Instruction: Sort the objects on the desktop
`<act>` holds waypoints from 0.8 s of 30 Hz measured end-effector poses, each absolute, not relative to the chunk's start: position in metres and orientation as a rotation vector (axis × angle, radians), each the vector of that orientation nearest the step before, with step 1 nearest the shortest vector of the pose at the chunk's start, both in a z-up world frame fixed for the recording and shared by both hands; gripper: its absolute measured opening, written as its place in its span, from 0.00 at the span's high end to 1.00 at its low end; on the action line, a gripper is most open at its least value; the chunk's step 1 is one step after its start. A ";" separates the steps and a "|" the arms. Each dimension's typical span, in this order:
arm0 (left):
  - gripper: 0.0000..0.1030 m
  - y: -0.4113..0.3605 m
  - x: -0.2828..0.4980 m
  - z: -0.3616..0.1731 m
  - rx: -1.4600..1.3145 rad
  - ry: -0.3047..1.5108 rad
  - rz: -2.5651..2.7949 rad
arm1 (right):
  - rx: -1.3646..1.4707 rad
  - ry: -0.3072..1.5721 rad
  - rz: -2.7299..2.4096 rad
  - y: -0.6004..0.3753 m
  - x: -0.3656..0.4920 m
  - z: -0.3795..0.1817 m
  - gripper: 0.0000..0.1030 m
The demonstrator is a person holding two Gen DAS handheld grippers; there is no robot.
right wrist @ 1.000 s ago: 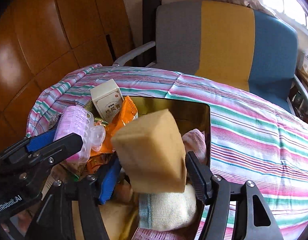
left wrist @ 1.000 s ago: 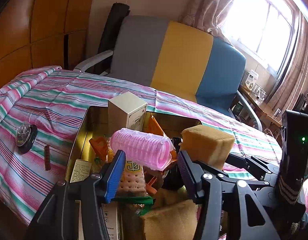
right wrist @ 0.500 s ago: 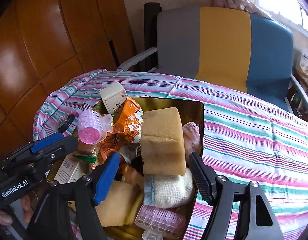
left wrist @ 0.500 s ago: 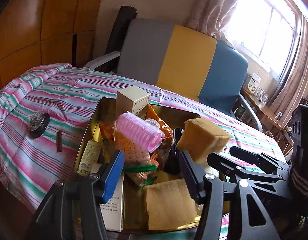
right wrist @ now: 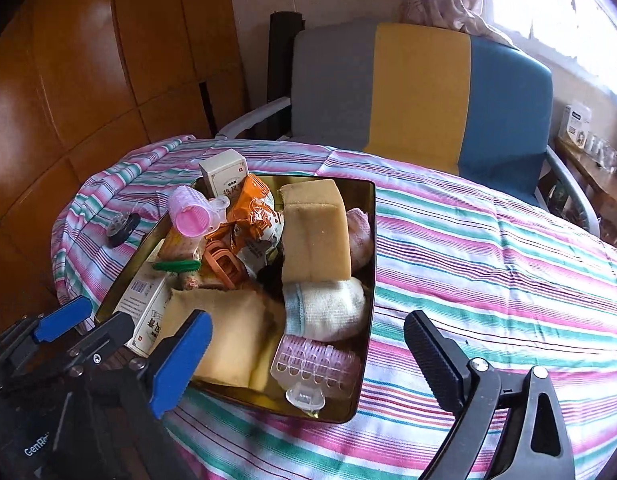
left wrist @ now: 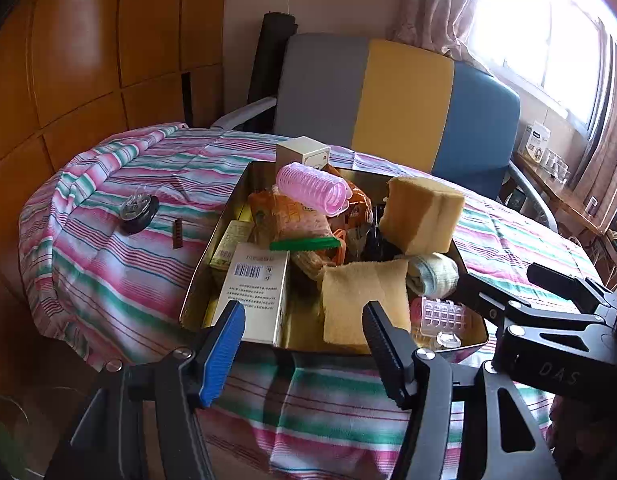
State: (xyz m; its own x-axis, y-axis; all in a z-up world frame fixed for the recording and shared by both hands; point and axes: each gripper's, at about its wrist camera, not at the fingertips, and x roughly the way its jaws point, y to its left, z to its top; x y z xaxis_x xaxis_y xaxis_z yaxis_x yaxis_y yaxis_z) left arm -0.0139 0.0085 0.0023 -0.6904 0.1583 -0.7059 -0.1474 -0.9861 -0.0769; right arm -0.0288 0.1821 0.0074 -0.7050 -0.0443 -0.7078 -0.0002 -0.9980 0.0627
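Striped table (right wrist: 488, 264), gold tin (right wrist: 370, 280), black disc (left wrist: 138, 209)

The left gripper (left wrist: 304, 344) points down at a slant. Its two fingers, one with a blue pad (left wrist: 222, 354) and one black, stand apart with nothing between them. The right gripper (right wrist: 308, 354) points down at the same slant, just beside the left one. Its jaws are opening wide, and nothing is held between them. No hand or sleeve can be made out clearly.
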 end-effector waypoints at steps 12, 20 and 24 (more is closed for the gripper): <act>0.40 0.001 0.016 0.014 -1.081 0.085 2.919 | 1.203 -0.020 -2.853 0.168 0.001 -0.001 0.00; 0.42 -0.001 0.016 0.013 -1.094 0.050 2.914 | 1.207 -0.020 -2.828 0.163 0.004 -0.006 0.00; 0.42 0.000 0.014 0.009 -1.120 0.038 2.911 | 1.204 -0.005 -2.821 0.161 0.005 -0.008 0.00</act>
